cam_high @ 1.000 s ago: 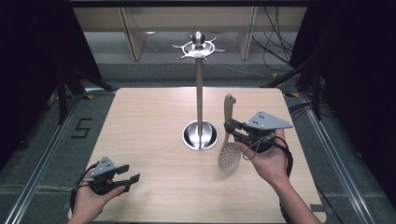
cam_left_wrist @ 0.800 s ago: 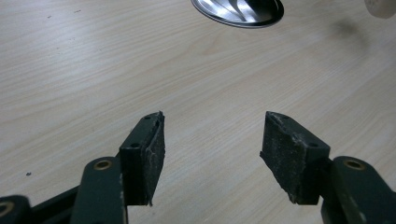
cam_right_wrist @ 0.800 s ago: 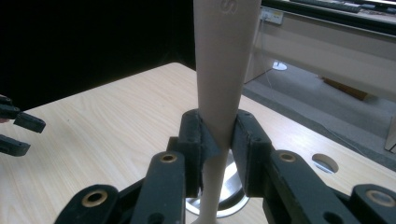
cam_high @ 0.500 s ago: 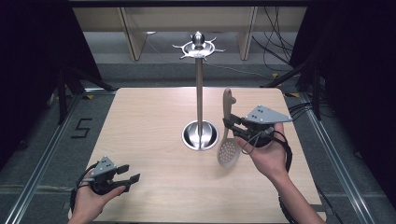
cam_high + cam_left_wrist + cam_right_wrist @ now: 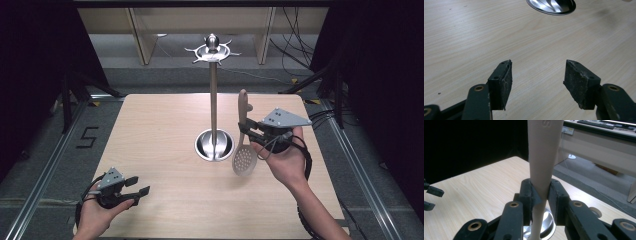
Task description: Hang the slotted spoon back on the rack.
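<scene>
- Where the table's near edge meets the person's left hand, the left gripper (image 5: 131,186) rests low on the pale wooden table (image 5: 165,125) with its jaws spread wide and nothing between them; the left gripper view shows bare wood grain between the two worn black pads (image 5: 506,80).
- Further in and to the right, the right gripper (image 5: 248,127) is clamped on the handle of a beige plastic slotted spoon with a round perforated head (image 5: 243,159); the right gripper view shows both jaws pressed against the narrow part of the handle.
- The spoon hangs roughly upright, head down and close above the table, handle end up, just right of the round polished steel base (image 5: 214,145) of the utensil stand.
- Beyond it rises the stand's thin metal pole (image 5: 213,105), topped by a ring of small steel hooks (image 5: 212,50) that carries nothing.
- Judged from this, the step in hand is carrying the lifted spoon toward the stand to hang it.
- The next move calls for raising the spoon until its handle end reaches hook height, then steering it over one prong; whether the handle has a hanging hole I cannot tell.
</scene>
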A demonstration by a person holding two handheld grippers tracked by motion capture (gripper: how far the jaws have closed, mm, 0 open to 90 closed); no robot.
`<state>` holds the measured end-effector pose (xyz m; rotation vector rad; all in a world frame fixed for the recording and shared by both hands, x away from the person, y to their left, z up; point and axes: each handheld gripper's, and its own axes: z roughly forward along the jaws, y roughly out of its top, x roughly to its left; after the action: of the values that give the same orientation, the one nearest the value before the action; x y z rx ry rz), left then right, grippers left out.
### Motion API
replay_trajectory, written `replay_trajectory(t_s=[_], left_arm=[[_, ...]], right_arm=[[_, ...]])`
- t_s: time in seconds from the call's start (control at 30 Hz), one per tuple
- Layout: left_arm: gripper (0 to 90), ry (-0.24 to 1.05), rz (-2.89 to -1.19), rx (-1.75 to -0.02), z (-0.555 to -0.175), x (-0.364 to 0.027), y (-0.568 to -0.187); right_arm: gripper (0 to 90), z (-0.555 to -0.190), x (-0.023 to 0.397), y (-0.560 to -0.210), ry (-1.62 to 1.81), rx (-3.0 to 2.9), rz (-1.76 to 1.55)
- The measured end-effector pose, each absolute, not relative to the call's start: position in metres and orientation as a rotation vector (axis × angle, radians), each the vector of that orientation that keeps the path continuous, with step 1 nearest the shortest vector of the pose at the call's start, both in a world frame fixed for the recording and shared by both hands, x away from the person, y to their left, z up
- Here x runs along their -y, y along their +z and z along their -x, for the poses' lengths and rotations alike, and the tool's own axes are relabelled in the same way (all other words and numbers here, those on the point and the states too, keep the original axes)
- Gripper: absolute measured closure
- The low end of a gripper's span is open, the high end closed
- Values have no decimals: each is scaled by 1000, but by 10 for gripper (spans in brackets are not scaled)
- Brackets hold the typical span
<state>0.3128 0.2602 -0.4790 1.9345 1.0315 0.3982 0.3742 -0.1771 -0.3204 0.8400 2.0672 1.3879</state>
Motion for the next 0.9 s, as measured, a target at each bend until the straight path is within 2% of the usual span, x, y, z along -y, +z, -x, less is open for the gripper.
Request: replay_trajectory(t_s=[0.9], left_arm=[[383,396,-1931,-1032,-313,-260,-479]], right_arm=[[749,-387,173,-305,1357,-2056,-844]])
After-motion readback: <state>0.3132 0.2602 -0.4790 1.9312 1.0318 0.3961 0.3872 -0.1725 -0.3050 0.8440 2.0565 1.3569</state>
